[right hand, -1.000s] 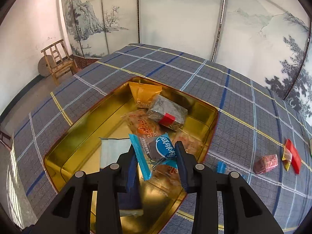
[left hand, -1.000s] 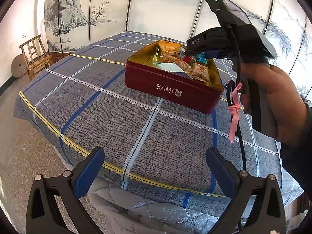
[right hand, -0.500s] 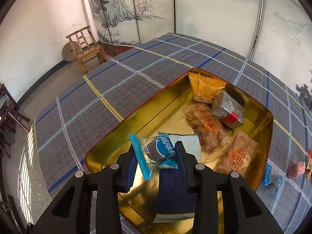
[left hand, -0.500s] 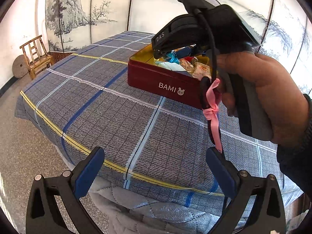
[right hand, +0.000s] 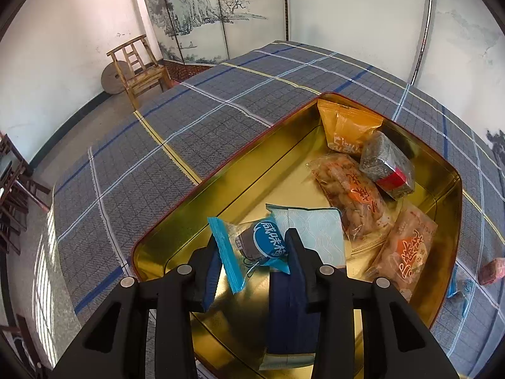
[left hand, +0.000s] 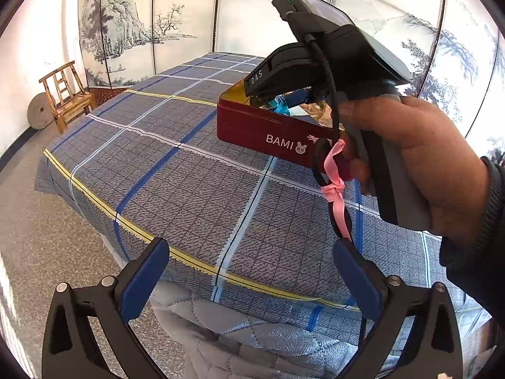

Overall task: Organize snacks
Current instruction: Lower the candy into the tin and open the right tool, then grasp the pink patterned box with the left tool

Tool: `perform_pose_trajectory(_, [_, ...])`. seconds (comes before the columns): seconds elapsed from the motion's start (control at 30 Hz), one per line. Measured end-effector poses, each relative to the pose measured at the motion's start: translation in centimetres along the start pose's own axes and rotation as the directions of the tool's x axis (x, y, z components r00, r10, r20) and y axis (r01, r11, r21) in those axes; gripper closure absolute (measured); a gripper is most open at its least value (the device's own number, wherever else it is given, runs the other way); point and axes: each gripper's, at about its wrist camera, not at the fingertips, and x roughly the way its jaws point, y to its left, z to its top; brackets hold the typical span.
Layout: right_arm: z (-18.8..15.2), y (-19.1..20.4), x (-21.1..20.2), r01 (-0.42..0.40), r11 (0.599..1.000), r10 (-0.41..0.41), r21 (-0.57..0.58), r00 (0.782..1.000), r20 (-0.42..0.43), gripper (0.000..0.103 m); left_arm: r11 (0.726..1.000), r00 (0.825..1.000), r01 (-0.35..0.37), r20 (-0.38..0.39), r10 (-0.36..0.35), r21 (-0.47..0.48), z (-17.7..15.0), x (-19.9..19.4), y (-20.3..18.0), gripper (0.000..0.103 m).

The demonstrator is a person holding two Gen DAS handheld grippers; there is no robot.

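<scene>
Between the fingers of the right gripper (right hand: 252, 252) sits a small snack in a clear wrapper with blue ends (right hand: 252, 249), hanging just above the near corner of the gold-lined tin (right hand: 221, 183); the jaws are opening, the wrapper is between them, and from this view I cannot say whether the pads are pressing on it, so my reading is that it is being let go over the bare part of the floor, where there is room for it. Its round blue label carries white Chinese characters too small for me to read surely. Under it lie a dark blue packet (right hand: 288, 315) and a pale blue patterned one (right hand: 315, 230), flat on the bottom. Farther in, four more snacks are packed toward the far side: two clear bags with orange Chinese writing (right hand: 347, 189) (right hand: 407, 252), a dark block with a red band (right hand: 386, 167) and an orange pouch (right hand: 345, 132) propped in the far corner. A few snacks, among them a pink one (right hand: 490, 271), wait on the checked cloth (right hand: 157, 145) beside the tin, so the task looks partly done. From the left wrist, the left gripper (left hand: 249, 271) hangs wide open and empty over the cloth's near edge, apparently waiting its turn. Beyond it the person's hand (left hand: 419, 164) holds the right tool, marked "DAS", over the tin, whose red side reads "BAMI" beside a small rabbit mark.
</scene>
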Motion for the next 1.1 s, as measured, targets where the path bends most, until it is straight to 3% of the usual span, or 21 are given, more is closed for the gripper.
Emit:
perform_pose_trajectory(0.13, [-0.3,-1.6,-1.9,-0.102,0.993,0.098,0.061,0.994,0.057,0.055,1.0,1.0,-0.016,0.019,0.016,0.024,0.0,-0.8,-0.8,0.0])
perform_pose_trajectory(0.2, [-0.6,-3.1,-3.9,-0.133,0.987,0.121,0.089,0.985,0.126,0.033,0.999,1.0,-0.022,0.021,0.021,0.035,0.1,-1.0,-1.3,0.0])
perform_pose_trajectory(0.27, [-1.1,-5.3,-6.5,-0.148,0.983,0.125,0.109,0.973,0.193,0.03,0.998,1.0,-0.022,0.021,0.021,0.052,0.2,-1.3,-2.1,0.0])
perform_pose_trajectory(0.33, [-2.5,-8.4,-9.6,-0.124,0.985,0.087,0.122,0.958,0.273,0.028,0.996,0.999,-0.027,0.042,0.024,0.081,0.7,-1.7,-3.0,0.0])
perform_pose_trajectory(0.43, [-6.1,-15.5,-13.5,0.032,0.978,-0.098,0.205,0.941,0.323,0.024,0.991,0.996,-0.014,0.085,0.002,0.133,2.0,-2.3,-4.7,0.0])
perform_pose_trajectory(0.5, [-9.8,-21.6,-15.3,0.175,0.935,-0.271,0.309,0.913,0.304,0.023,0.987,0.995,0.029,0.093,-0.044,0.158,3.4,-2.2,-6.1,0.0])
perform_pose_trajectory(0.57, [-13.4,-27.4,-16.5,0.295,0.861,-0.414,0.414,0.88,0.233,0.023,0.982,0.992,0.065,0.095,-0.083,0.179,4.9,-1.7,-7.9,0.0])
perform_pose_trajectory(0.7, [-20.9,-37.3,-19.0,0.305,0.707,-0.489,0.638,0.862,0.131,0.023,0.949,0.982,0.161,0.053,-0.182,0.27,8.0,1.0,-13.5,0.0])
perform_pose_trajectory(0.83, [-26.2,-42.4,-20.9,0.222,0.613,-0.484,0.758,0.864,0.138,0.023,0.932,0.976,0.209,-0.012,-0.216,0.295,11.0,5.5,-20.0,0.0])
perform_pose_trajectory(0.93, [-28.4,-43.8,-22.0,0.095,0.577,-0.442,0.811,0.872,0.212,0.023,0.925,0.983,0.177,-0.005,-0.186,0.337,12.6,9.1,-25.1,0.001])
perform_pose_trajectory(1.03, [-28.7,-44.1,-22.1,0.071,0.58,-0.439,0.812,0.867,0.238,0.023,0.936,0.983,0.186,-0.049,-0.179,0.298,14.1,13.1,-28.7,0.001])
perform_pose_trajectory(1.1, [-28.8,-44.2,-22.0,0.068,0.6,-0.423,0.797,0.872,0.244,0.023,0.956,0.993,0.11,-0.061,-0.097,0.273,14.7,15.7,-30.3,0.001])
